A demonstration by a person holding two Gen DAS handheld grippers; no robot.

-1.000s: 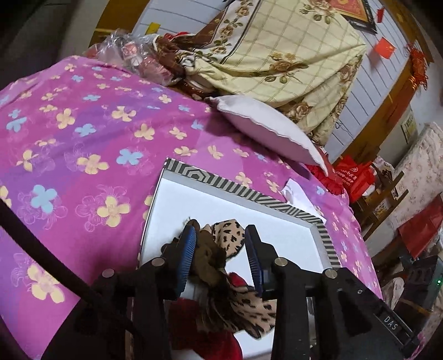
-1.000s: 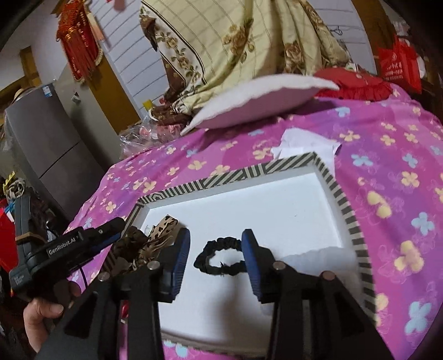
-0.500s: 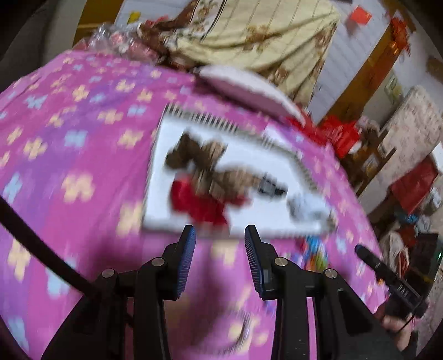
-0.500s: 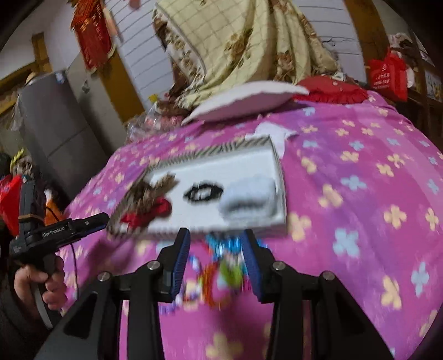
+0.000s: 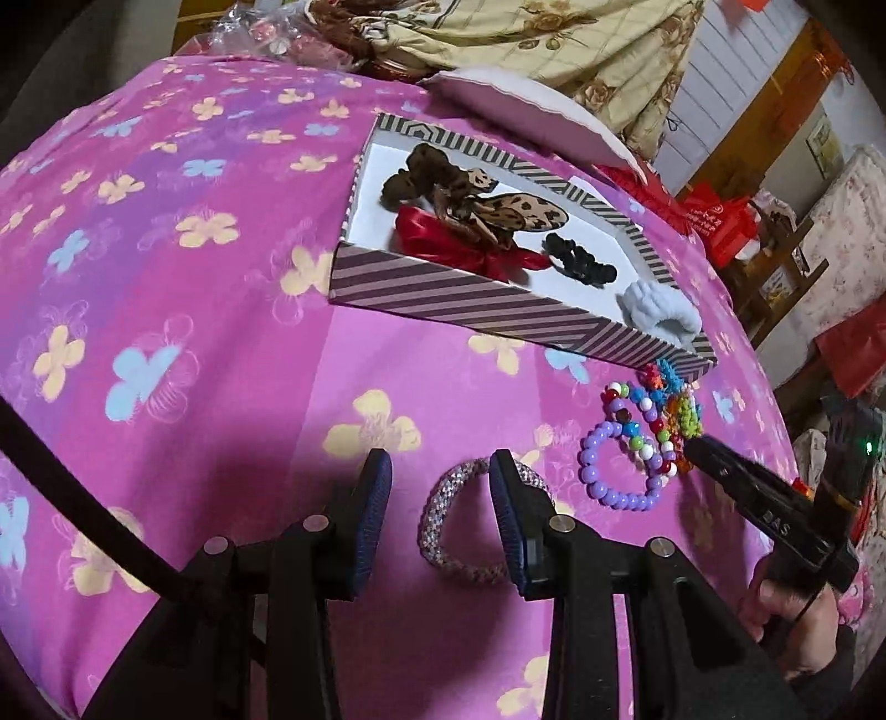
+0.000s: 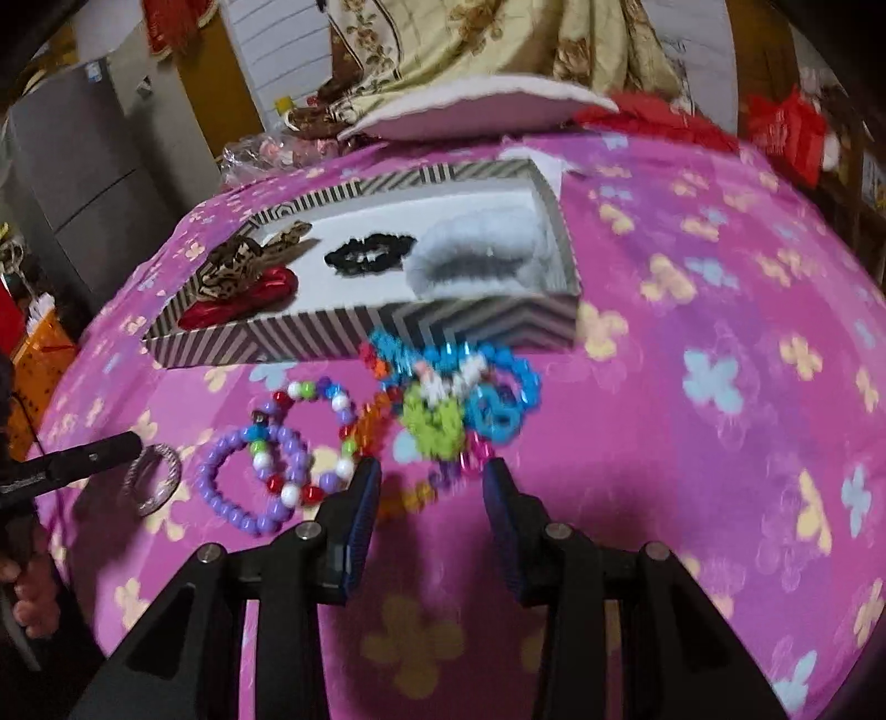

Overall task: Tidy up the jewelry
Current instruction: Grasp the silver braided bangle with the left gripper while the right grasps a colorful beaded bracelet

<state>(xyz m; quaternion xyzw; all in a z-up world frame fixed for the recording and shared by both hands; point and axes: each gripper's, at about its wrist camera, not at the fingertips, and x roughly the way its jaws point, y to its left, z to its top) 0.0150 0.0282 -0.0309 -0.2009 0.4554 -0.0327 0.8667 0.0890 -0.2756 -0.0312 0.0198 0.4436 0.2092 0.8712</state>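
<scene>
- Left tongs, bottom centre of the left view, stand narrowly parted with nothing between the pads. They hover over a silver bangle lying flat on the bed; the right pad overlaps the bangle's upper rim in the picture, and contact cannot be told. The downward tilt suggests a pick lined up on that rim.
- Right tongs, bottom centre of the right view, are also part open and empty, pointed down at the near edge of a loose heap of jewelry. The frame is blurred, so fine detail is lost.
- The heap, at mid frame in the right view: a purple bracelet at left, a mixed bead bracelet overlapping it, then a green piece and a blue chain tangled at the right. All lie on the bed just in front of the box, apparently still waiting to be sorted.
- A striped box, upper centre in both views, serves as the open tray. Already inside, left to right: a leopard bow over a red bow, a black scrunchie and a white scrunchie, laid in a row, probably to keep each piece separate.
- Behind the box, a white pillow and a floral quilt fill the top of the frame.
- Judged by the heap outside the box, the job looks partly done.
</scene>
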